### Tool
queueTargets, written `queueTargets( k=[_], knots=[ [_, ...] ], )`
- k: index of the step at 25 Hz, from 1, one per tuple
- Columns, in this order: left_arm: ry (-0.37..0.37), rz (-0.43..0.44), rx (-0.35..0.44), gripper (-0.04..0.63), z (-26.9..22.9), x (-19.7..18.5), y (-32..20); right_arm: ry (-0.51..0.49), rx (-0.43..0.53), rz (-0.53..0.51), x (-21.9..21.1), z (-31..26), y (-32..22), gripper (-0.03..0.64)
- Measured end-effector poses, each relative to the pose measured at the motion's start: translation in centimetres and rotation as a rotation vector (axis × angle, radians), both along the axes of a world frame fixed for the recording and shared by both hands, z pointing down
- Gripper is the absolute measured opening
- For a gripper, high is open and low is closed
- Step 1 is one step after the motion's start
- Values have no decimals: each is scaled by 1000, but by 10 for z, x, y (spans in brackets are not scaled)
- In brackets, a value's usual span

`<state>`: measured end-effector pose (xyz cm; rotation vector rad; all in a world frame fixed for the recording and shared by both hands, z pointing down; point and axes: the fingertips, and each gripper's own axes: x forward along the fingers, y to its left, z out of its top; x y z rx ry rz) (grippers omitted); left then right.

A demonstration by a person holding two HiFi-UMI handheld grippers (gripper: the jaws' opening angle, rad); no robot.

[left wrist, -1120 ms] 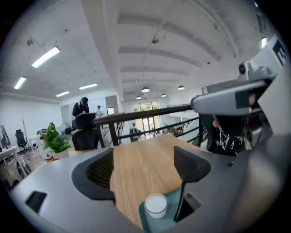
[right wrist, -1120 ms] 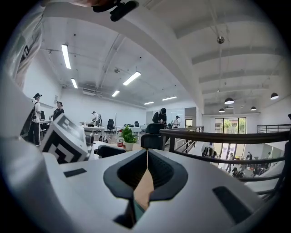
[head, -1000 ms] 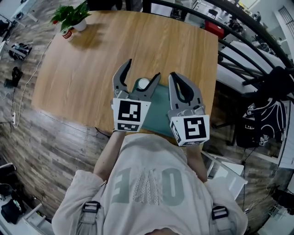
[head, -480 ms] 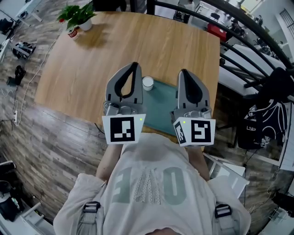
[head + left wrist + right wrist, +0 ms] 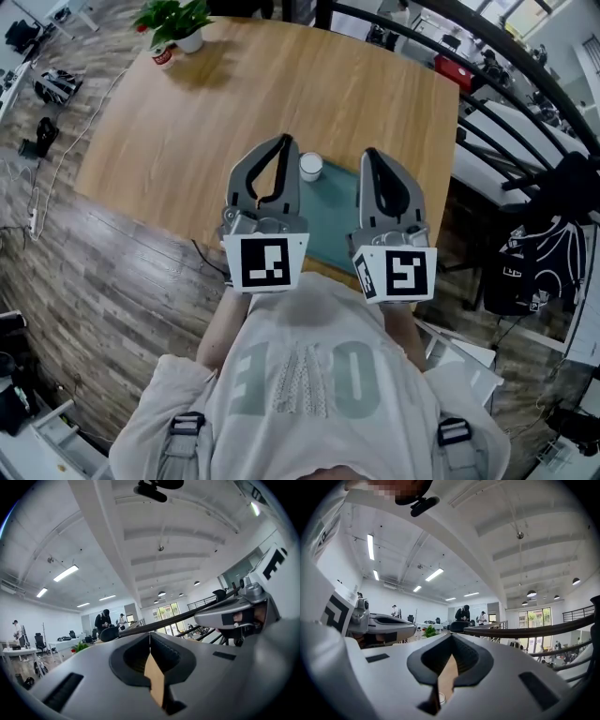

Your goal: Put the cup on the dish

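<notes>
A wooden worktop [image 5: 187,122] is shown from above, a teal dish [image 5: 333,216] laid near its front edge, the left hand-held gripper [image 5: 284,141] and right hand-held gripper [image 5: 370,153] held over it, both closed tight and empty, and a small white cup [image 5: 310,167] seen at the dish's far left corner.

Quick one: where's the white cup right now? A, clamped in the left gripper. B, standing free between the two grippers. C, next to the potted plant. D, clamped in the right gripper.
B: the white cup stands free at the far corner of the teal dish, between the left gripper and the right gripper, whose jaws are both together with nothing in them.
</notes>
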<state>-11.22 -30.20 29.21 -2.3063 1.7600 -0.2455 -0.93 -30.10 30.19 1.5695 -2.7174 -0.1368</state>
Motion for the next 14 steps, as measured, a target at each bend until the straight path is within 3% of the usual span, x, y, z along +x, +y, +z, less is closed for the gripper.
queueTargets(
  k=[9, 14],
  knots=[
    [16, 2, 47, 9, -14, -6, 7, 2, -4, -24, -6, 1, 2, 18],
    [23, -4, 35, 9, -13, -10, 3, 30, -15, -1, -4, 5, -3, 18]
  ],
)
